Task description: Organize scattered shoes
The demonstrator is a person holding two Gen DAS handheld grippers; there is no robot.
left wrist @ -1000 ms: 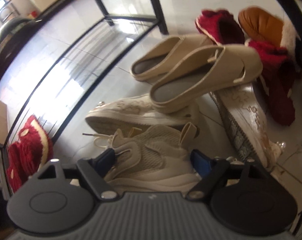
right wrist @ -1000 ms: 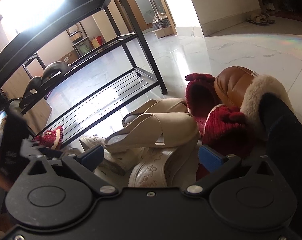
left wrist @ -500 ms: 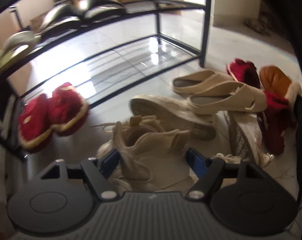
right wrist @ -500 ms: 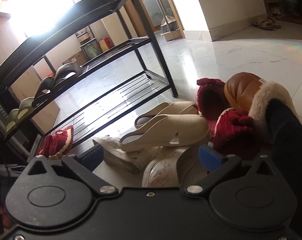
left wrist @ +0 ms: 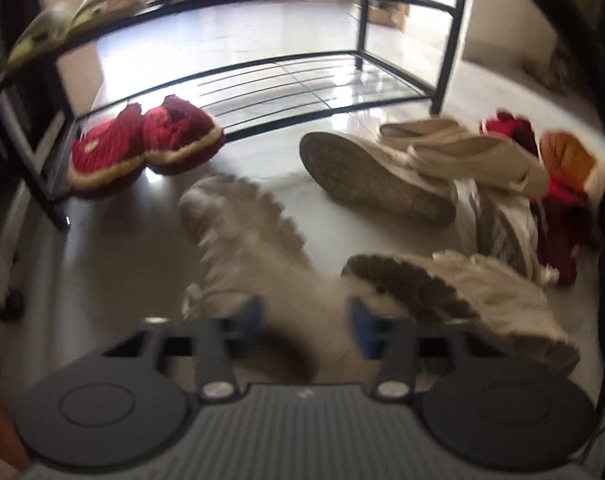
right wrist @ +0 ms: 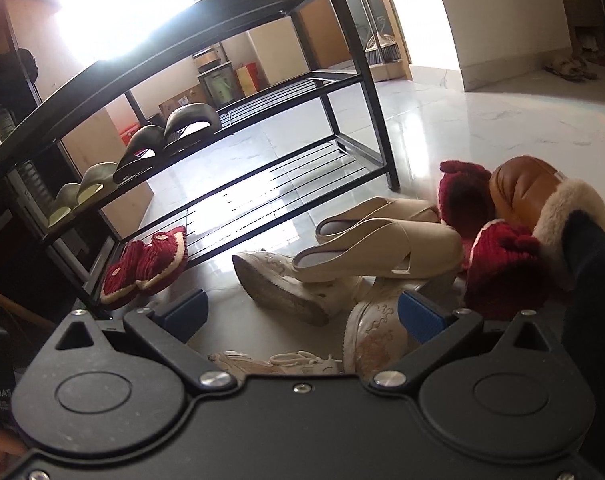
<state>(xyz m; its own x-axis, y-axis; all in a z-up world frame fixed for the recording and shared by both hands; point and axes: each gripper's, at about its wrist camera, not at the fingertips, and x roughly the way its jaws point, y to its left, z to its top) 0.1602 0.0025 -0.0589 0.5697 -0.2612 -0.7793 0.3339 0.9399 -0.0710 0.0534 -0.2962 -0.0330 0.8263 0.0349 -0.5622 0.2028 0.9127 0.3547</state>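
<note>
The left tool (left wrist: 306,326) is clenched on a beige sneaker (left wrist: 242,240), blurred, its ridged sole facing up above the floor (left wrist: 114,256). Its mate (left wrist: 462,300) lies tipped over just to the right. The right tool (right wrist: 302,316) is released, holding nothing, over the pile of beige mules (right wrist: 382,240) and red slippers (right wrist: 502,272). Another red pair (left wrist: 142,148) sits on the bottom shelf of the shoe rack (left wrist: 302,60).

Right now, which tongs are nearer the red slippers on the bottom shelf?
Left. The left tongs, holding a beige sneaker, face the red slippers; the right tongs hang open over the floor pile.
</note>
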